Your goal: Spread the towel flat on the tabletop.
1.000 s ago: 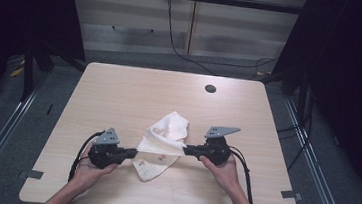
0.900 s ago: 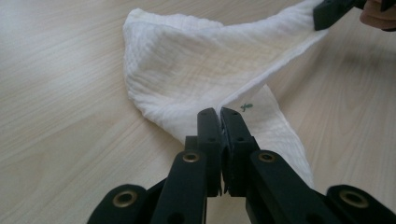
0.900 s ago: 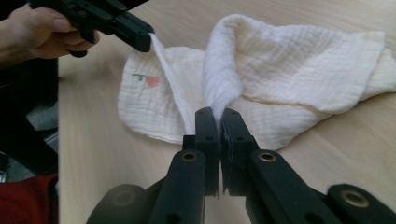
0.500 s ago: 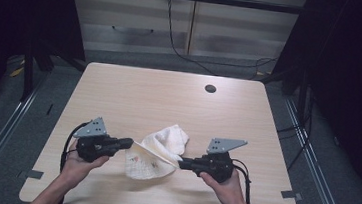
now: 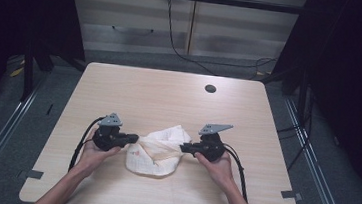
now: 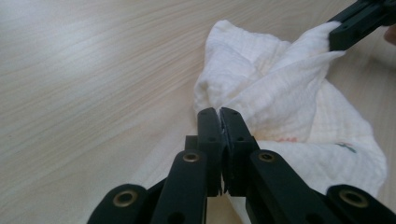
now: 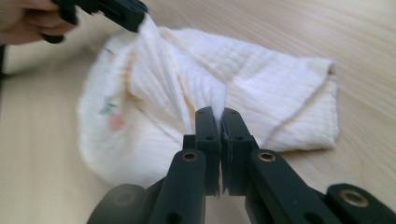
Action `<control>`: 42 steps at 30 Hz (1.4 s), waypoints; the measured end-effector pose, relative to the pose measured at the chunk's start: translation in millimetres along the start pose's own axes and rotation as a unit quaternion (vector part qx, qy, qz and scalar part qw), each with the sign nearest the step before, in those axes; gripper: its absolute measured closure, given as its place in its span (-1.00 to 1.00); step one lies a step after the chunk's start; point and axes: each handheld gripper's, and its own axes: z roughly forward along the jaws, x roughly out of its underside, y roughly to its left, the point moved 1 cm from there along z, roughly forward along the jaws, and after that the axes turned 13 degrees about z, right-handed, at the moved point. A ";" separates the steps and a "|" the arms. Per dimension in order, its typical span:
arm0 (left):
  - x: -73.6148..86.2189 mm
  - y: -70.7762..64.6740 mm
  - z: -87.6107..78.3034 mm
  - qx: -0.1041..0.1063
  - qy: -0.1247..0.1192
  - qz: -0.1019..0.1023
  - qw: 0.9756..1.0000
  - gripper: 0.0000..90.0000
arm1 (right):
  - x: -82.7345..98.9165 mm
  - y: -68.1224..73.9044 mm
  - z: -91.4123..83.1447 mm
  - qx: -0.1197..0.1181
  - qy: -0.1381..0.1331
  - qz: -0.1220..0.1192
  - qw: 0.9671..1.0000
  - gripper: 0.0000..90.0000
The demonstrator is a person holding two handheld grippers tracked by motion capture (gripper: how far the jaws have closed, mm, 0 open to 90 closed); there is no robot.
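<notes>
At the near edge of the bench [image 5: 119, 91], the white cloth [image 5: 156, 152] sits bunched between the two tools, lying on the wood. Compared with a second ago, both hands have drawn back toward the person. The cloth came with them and is more gathered up, less spread toward the middle of the bench.

Left hand-held gripper [image 5: 133, 138]: jaws clamped together on a fold of the cloth, pinch clear in the left gripper view [image 6: 219, 116]. Right hand-held gripper [image 5: 183, 148]: the same, jaws closed on a ridge of fabric at the opposite side, seen in the right gripper view [image 7: 217, 116]. A raised ridge of fabric runs between the two pinch points; the rest sags in loose folds beneath.

My read: they're mid-fold or repositioning, dragging the piece closer before laying it flat. Not neat yet; the edges are uneven and there's a rumpled lobe at the near side.

Pose: both forearms come in from the bottom of the high view, angled inward, hands wrapped round the tool bodies. The tools lie roughly level, jaws pointing at each other across the cloth, grey plates up. Cables trail back along both wrists.
</notes>
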 end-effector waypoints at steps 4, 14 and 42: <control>3.8 4.5 10.5 0.004 0.008 -0.008 1.000 0.95 | 6.1 -15.7 22.3 0.022 0.022 0.003 1.000 0.95; -9.1 1.0 41.2 0.018 0.011 -0.007 1.000 0.95 | 17.3 -15.5 7.6 0.048 0.046 -0.001 0.998 0.95; 15.7 -48.3 1.3 0.079 0.005 -0.005 0.997 -0.05 | 57.6 -10.4 -36.9 0.069 0.033 0.035 0.996 0.95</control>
